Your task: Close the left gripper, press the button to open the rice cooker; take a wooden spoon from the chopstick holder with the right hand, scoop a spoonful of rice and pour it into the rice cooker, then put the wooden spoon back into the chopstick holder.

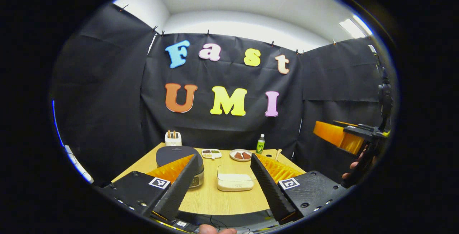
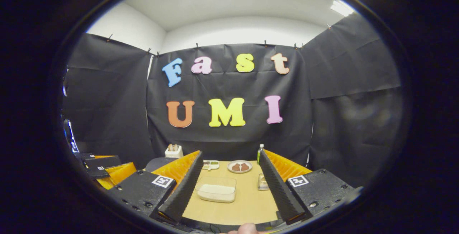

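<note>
Chopstick holder [image 1: 173, 139], white with wooden handles standing in it, sat at the far left corner of the pale wooden counter [image 1: 211, 198] in the left gripper view. Just in front of it stood the rice cooker [image 1: 179, 158], its dark lid down, partly hidden behind the left claw's near finger. To its right lay a clear lidded tub of rice [image 1: 235, 182], near the counter's middle. Behind the tub sat a small divided dish [image 1: 211, 153], then a round plate [image 1: 240, 154] with brown pieces on it, then a green bottle [image 1: 260, 144] by the back wall. The left claw [image 1: 224, 180] hung over the near edge of the counter, fingers spread wide, nothing between them. At the far right, the right claw [image 1: 337, 133] was raised well off the counter in a person's hand [image 1: 353, 167].

In the right gripper view, the left claw [image 2: 104, 171] showed at the far left. The right claw [image 2: 229, 187] was likewise spread open and holding nothing, with the tub of rice [image 2: 217, 190] between its fingers farther off on the counter [image 2: 247, 201].
</note>
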The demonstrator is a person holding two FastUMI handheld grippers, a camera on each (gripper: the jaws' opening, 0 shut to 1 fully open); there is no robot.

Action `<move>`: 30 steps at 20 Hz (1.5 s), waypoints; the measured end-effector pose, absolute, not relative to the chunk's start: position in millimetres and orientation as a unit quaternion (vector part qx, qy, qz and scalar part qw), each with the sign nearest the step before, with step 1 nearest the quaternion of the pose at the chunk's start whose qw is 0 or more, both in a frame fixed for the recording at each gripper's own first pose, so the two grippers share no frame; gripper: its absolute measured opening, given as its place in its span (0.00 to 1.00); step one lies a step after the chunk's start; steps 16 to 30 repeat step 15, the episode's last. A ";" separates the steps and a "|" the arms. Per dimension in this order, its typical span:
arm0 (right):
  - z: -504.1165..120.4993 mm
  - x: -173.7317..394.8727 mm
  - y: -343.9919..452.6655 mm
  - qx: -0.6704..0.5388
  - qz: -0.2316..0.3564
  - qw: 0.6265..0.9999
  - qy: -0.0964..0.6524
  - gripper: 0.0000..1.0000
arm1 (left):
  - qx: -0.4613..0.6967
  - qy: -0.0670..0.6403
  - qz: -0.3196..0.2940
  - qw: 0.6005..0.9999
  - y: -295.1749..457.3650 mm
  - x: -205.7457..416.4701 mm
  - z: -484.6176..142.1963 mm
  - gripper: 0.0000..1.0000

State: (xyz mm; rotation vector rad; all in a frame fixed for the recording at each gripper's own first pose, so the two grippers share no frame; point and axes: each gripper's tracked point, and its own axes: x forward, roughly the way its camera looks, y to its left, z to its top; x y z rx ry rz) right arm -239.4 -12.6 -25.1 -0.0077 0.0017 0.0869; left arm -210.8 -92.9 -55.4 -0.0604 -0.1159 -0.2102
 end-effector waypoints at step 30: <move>-53.4 -278.5 3.9 -0.027 0.049 0.998 0.013 0.99 | -0.028 -0.070 -0.046 0.996 -37.5 -247.0 -57.9 0.95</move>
